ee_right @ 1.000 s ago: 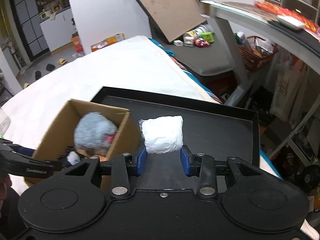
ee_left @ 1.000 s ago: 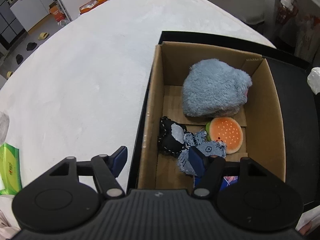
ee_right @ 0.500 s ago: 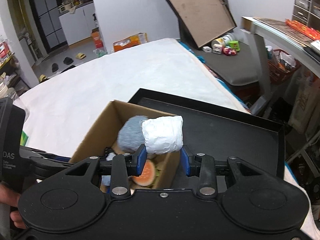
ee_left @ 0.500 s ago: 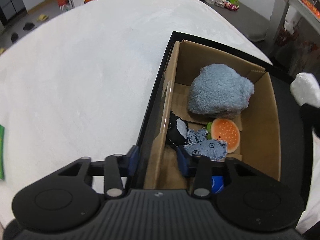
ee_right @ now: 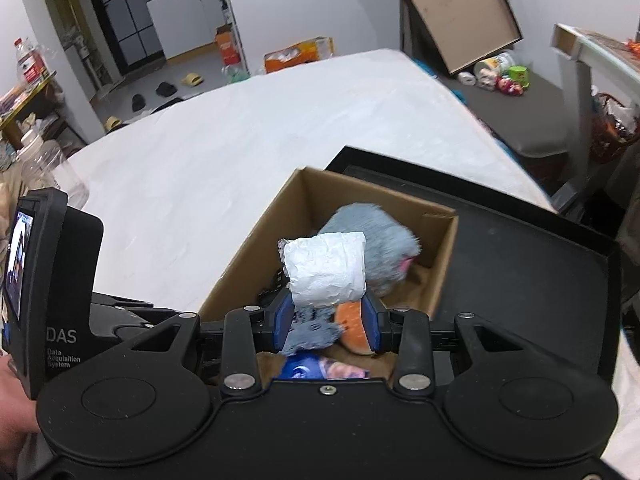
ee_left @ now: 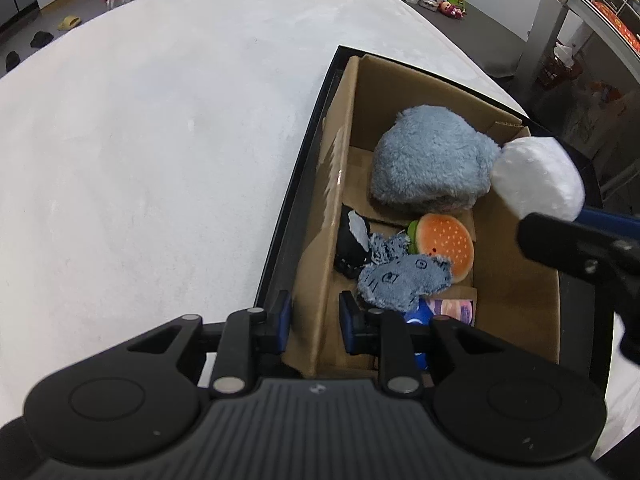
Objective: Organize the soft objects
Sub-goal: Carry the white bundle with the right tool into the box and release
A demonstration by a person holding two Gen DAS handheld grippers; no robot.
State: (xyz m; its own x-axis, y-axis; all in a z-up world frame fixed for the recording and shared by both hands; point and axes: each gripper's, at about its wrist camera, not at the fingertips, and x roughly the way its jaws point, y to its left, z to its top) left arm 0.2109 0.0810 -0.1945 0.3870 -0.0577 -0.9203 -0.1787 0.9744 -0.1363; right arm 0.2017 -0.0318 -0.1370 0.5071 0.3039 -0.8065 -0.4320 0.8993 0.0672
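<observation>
The left gripper straddles the near left wall of the cardboard box; its jaws have just been closing, one blue pad outside the wall and one inside, and whether the pads press the cardboard cannot be told. The right gripper is clamped on a white soft bundle, a crumpled, rounded roll with wrinkled, papery-looking folds, held above the open box. In the left wrist view the same bundle looks smooth and puffy and hangs over the box's far right corner.

Inside the box, nearest the left gripper, lies something blue and pink with print on it, partly hidden. Just beyond it rests a flat blue-grey fabric toy with a stitched face, touching a small black and white toy on its left and a round orange burger-shaped plush on its right. Farther back a large shaggy grey-blue plush fills the far end.

The box sits in a black tray, which lies on a white table.
</observation>
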